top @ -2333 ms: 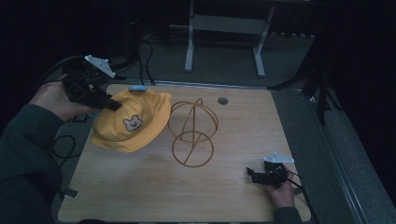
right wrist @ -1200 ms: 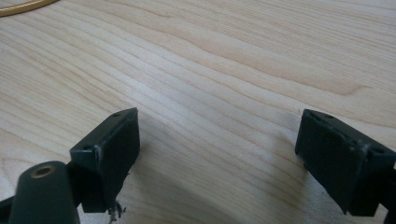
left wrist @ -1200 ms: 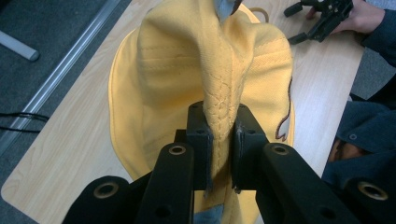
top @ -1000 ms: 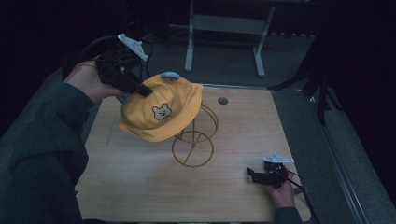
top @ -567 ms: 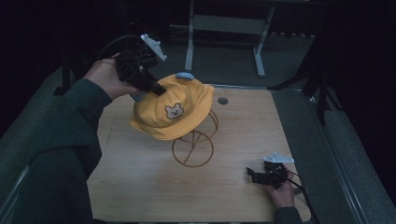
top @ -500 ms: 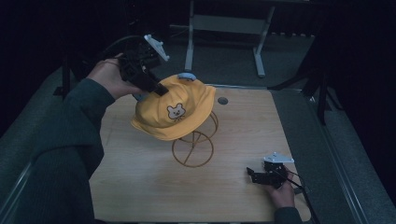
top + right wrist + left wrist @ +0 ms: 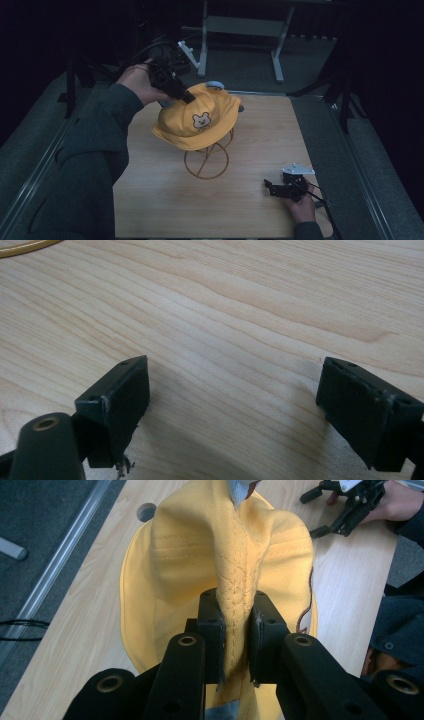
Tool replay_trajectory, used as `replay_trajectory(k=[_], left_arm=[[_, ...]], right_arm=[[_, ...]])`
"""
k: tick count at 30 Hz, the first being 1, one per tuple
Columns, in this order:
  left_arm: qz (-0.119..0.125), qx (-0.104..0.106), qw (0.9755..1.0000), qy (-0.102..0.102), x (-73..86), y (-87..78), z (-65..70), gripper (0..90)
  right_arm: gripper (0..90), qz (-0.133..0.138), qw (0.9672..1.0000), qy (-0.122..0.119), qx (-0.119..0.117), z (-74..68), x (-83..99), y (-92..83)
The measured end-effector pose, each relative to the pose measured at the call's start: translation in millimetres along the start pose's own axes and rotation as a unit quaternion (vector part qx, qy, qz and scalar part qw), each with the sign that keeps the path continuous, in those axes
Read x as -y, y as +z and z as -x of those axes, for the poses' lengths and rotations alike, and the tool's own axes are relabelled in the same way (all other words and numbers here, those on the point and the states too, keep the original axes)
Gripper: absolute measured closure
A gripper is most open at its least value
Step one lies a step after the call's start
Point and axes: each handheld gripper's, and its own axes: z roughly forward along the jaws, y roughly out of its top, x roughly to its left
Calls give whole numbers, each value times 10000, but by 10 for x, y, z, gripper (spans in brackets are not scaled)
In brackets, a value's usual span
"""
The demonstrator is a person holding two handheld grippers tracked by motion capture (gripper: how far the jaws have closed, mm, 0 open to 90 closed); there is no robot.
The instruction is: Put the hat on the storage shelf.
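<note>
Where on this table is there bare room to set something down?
Free: the near-left table, between the wire stand and the front edge, and the far-right corner. Crowded: the middle, under the yellow hat held by the left gripper; the right gripper rests near-right.

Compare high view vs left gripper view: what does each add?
High view alone: the wire hat stand under the yellow cap, the bear patch on the cap, the left hand, and the dark floor around the table.

Left gripper view alone: the left tongs pinching a stitched fold of the cap close up.

Both: the cap, the wooden table, a round hole in the tabletop, and the right tongs open, away from the cap.
</note>
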Motion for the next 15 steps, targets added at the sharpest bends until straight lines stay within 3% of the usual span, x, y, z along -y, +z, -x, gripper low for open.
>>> replay_trajectory(k=[15], left_arm=[[-171, 32, 9998, -16, -186, 493, -6, 755]], right_arm=[[138, -1, 10000, -19, -2, 2, -1, -1]])
